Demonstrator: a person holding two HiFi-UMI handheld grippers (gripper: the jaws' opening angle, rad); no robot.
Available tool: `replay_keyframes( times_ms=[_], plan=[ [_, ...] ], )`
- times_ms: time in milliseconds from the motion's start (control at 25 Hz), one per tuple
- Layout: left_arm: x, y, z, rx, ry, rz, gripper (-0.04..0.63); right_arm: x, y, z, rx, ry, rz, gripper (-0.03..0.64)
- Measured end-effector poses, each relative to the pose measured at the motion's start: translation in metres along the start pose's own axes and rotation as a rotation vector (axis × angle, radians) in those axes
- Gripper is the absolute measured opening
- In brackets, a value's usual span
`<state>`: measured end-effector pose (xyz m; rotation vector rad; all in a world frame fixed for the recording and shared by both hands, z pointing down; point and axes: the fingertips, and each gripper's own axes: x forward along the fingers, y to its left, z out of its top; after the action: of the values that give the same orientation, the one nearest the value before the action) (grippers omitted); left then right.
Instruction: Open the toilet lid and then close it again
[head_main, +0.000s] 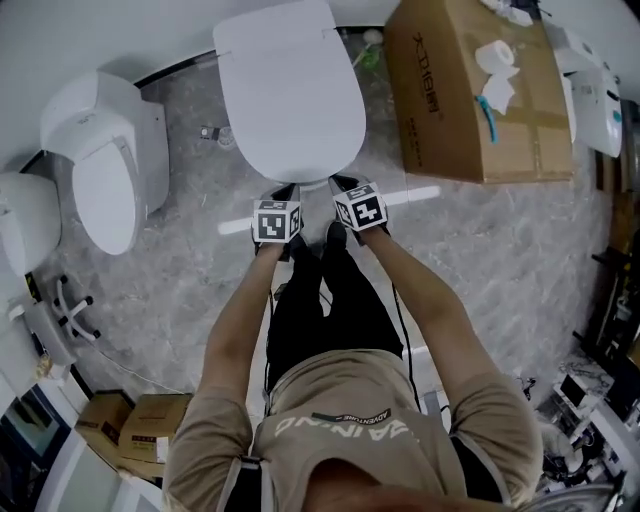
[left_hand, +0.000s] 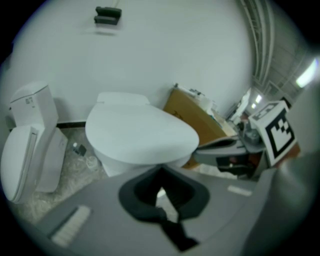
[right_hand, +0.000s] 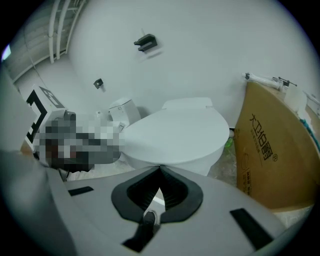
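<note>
Both forearms stretch forward and down, side by side, bringing the left gripper (head_main: 287, 190) and the right gripper (head_main: 343, 182) to the front edge of the white oval plastic toilet lid (head_main: 290, 90), which lies closed. Each gripper's jaws are pressed together with nothing between them. The floor is grey marble tile (head_main: 500, 260). A large brown cardboard box (head_main: 450, 110) stands just right of the toilet, with a white paper roll (head_main: 495, 55) on top

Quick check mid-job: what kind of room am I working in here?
Probably a test or storage space for bathroom fixtures, not a bathroom in use: the lidded toilet stands near a second toilet on one marbled floor, with a big cardboard box beside it.
</note>
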<state>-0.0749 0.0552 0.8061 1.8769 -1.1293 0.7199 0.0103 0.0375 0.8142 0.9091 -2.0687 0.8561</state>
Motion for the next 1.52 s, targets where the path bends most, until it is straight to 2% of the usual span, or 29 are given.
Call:
replay_keyframes(
  times_ms=[80, 240, 440, 640, 840, 1000, 1120, 1160, 1240, 1360, 1520],
  plan=[
    [-0.01, -0.001, 0.015, 0.006, -0.012, -0.009, 0.002, -0.009, 0.001, 0.015, 0.026, -0.002, -0.006, 0.011],
    [-0.028, -0.007, 0.044, 0.006, -0.041, -0.036, 0.002, -0.026, 0.004, 0.044, -0.005, -0.004, -0.02, 0.011],
    [-0.047, -0.012, 0.076, 0.023, -0.048, -0.078, 0.002, -0.04, 0.007, 0.072, 0.033, -0.015, -0.029, 0.011],
    [-0.068, -0.011, 0.122, 0.054, -0.095, -0.09, 0.002, -0.06, 0.006, 0.119, 0.011, -0.063, -0.046, 0.011],
    [-0.084, -0.015, 0.163, 0.064, -0.135, -0.113, 0.002, -0.078, 0.006, 0.161, -0.042, -0.098, -0.022, 0.011],
    [-0.088, -0.033, 0.207, 0.146, -0.154, -0.156, 0.002, -0.089, 0.004, 0.201, -0.067, -0.121, 0.021, 0.011],
    [-0.088, -0.044, 0.238, 0.26, -0.139, -0.115, 0.002, -0.095, 0.005, 0.231, -0.095, -0.111, 0.049, 0.011],
    [-0.089, -0.045, 0.246, 0.271, -0.14, -0.095, 0.002, -0.097, 0.006, 0.24, -0.101, -0.116, 0.06, 0.012],
    [-0.091, -0.044, 0.261, 0.222, -0.161, -0.074, 0.002, -0.102, 0.006, 0.256, -0.105, -0.139, 0.079, 0.011],
    [-0.094, -0.039, 0.283, 0.091, -0.206, -0.095, 0.002, -0.108, 0.001, 0.279, -0.108, -0.177, 0.103, 0.011],
    [-0.1, -0.028, 0.31, 0.035, -0.254, -0.093, 0.002, -0.106, -0.005, 0.304, -0.131, -0.192, 0.124, 0.011]
  ],
)
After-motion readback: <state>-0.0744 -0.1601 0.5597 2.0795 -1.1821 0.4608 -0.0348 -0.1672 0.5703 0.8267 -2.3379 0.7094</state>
